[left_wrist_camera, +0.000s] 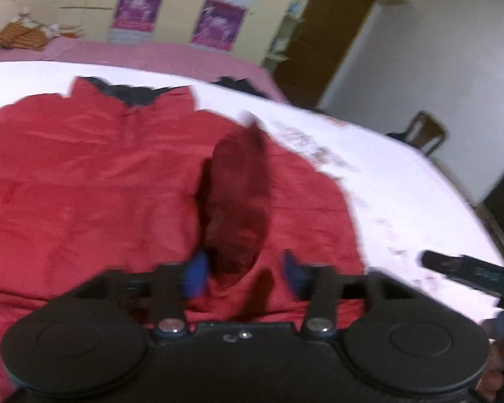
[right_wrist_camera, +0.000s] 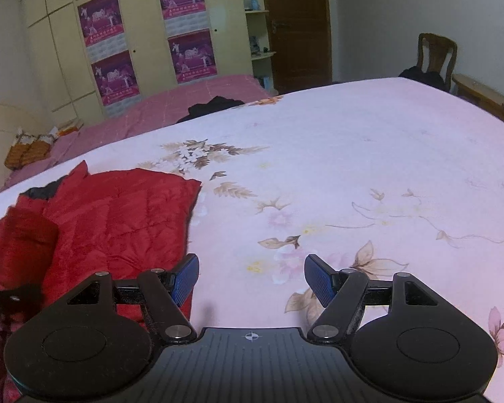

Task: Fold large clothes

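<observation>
Currently | red quilted jacket flat on the floral bedsheet toward its left edge, sleeve folded over the body | left gripper released above the sleeve, nothing pinched | right gripper released over bare sheet | risk: puffy sleeve may spring back unfolded; blurred left view hides the cuff.

Motion blur smeared the left wrist view, softening the red jacket and its dark fold. The right wrist view cut the jacket off at its left edge.
</observation>
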Demonstrator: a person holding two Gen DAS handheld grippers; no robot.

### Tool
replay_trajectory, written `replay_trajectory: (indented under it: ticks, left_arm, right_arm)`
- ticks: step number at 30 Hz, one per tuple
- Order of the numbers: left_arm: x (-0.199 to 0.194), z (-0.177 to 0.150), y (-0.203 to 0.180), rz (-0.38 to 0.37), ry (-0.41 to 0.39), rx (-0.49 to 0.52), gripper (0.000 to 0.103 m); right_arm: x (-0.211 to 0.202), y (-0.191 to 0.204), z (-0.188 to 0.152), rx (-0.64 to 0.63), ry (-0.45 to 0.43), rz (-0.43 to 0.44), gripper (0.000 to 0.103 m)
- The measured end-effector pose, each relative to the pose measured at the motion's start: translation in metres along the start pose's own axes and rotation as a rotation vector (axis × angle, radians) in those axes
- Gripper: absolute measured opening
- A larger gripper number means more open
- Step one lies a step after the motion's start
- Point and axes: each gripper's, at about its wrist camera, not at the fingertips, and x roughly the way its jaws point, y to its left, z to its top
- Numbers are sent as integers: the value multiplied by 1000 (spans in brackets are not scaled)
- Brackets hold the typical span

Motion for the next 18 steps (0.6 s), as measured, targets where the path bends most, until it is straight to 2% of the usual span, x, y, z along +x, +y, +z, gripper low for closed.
replay_trajectory:
  ticks: [1, 3, 5, 6, 9, 11, 14, 18]
  left_arm:
    - [-7, -1, -3, -12, -23, 7, 71]
    - [-23, -1, -4, -13, -62, 29, 67]
    - [-41, 1, 9, 17, -98, 18, 50]
    - [-51, 2, 22, 51, -120, 1, 47]
    - [-79, 3, 72, 215, -185, -52, 40]
    - [-94, 2, 109, 315, -198, -99, 30]
    - [-113, 1, 153, 408, -208, -158, 30]
    - [-111, 0, 179, 428, -151, -156, 36]
  right_arm:
    - [-1, 0, 1, 4, -1, 4, 70]
    - [-3, 2, 3, 8, -4, 26, 70]
    - [-3, 8, 5, 15, -4, 64, 70]
    - [-3, 13, 6, 15, -5, 91, 70]
    - [0, 32, 5, 26, 7, 199, 70]
    - [8, 47, 3, 48, 37, 275, 70]
    - [22, 69, 0, 84, 89, 356, 70]
    - [46, 88, -6, 152, 180, 420, 70]
